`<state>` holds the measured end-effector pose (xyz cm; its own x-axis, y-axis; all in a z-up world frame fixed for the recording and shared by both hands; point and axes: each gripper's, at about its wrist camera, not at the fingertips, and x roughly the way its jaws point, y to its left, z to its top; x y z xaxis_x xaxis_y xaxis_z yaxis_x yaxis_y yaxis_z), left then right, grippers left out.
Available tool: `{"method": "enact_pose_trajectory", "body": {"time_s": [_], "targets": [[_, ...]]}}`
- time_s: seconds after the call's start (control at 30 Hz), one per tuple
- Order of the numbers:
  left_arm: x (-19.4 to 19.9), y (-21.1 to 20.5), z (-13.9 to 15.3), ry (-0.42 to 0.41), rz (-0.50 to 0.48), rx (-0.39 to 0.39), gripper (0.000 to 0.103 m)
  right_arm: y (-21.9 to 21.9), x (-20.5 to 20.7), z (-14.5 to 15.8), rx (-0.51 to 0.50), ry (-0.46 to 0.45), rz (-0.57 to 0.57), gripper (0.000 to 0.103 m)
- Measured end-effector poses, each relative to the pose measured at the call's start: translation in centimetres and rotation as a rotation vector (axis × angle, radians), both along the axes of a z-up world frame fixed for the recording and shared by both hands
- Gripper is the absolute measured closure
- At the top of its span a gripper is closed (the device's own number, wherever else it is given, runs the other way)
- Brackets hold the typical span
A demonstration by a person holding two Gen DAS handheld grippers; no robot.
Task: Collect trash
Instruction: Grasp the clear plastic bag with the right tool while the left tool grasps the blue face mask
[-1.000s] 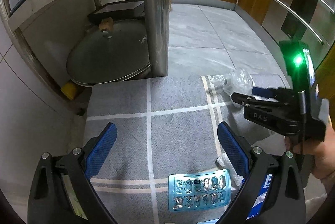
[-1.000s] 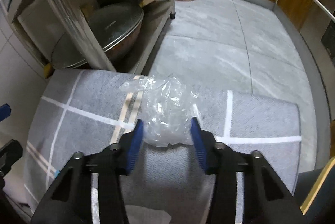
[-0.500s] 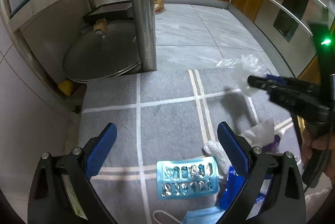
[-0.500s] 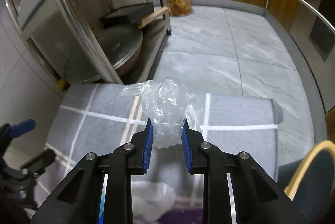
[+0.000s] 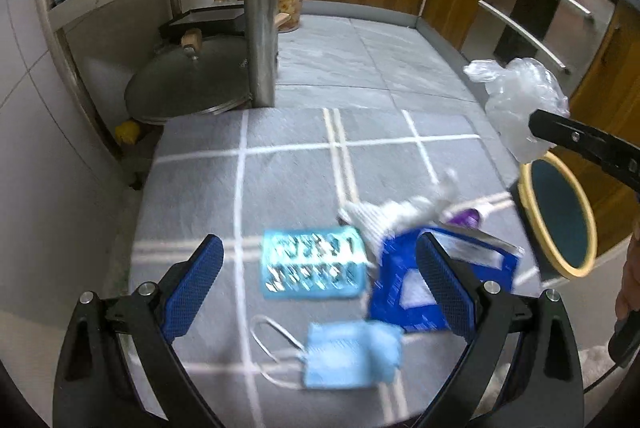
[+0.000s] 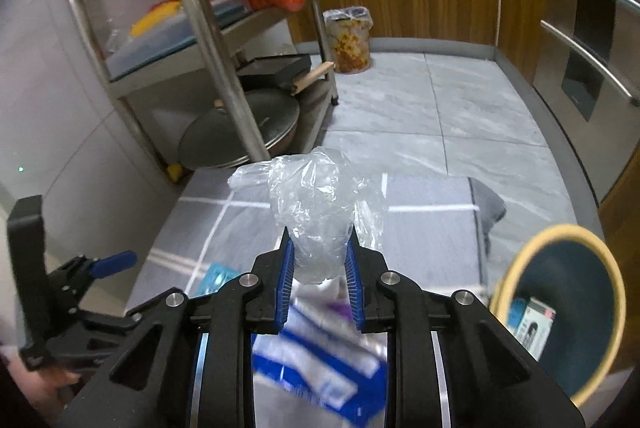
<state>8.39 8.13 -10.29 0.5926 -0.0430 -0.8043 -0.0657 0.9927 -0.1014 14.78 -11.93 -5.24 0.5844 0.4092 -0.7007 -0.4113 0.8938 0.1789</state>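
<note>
The right gripper (image 6: 319,278) is clenched on a crumpled clear plastic bag (image 6: 316,204), which hangs above the grey rug with white lines (image 6: 424,228). In the right wrist view the dark round bin with a cream rim (image 6: 618,292) stands at 4 o'clock, and a small printed box lies inside it; the left wrist view shows only the bin's mouth (image 5: 591,216) at 3 o'clock, just below the bag (image 5: 520,100).

The left gripper (image 5: 318,282) is released, its blue pads wide apart and holding nothing. Only its camera shows a light blue blister pack (image 5: 312,262) between the fingers, a blue face mask (image 5: 348,354) at 6 o'clock, and a dark blue flat package (image 5: 400,292) beside them on the rug (image 5: 288,180).
</note>
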Motion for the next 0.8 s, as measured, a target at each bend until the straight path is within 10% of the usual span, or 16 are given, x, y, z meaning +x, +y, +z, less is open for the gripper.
{"method": "enact_pose_trajectory", "body": {"time_s": [0.6, 0.8], "targets": [[-3.8, -6.8, -5.2, 0.102, -0.176, 0.107, 0.013, -8.3, -9.7, 2.6, 0.054, -0.054, -0.066, 0.078], [-3.7, -7.7, -7.7, 0.199, -0.251, 0.177, 0.058, -7.9, -8.7, 1.6, 0.044, -0.030, -0.075, 0.078]]}}
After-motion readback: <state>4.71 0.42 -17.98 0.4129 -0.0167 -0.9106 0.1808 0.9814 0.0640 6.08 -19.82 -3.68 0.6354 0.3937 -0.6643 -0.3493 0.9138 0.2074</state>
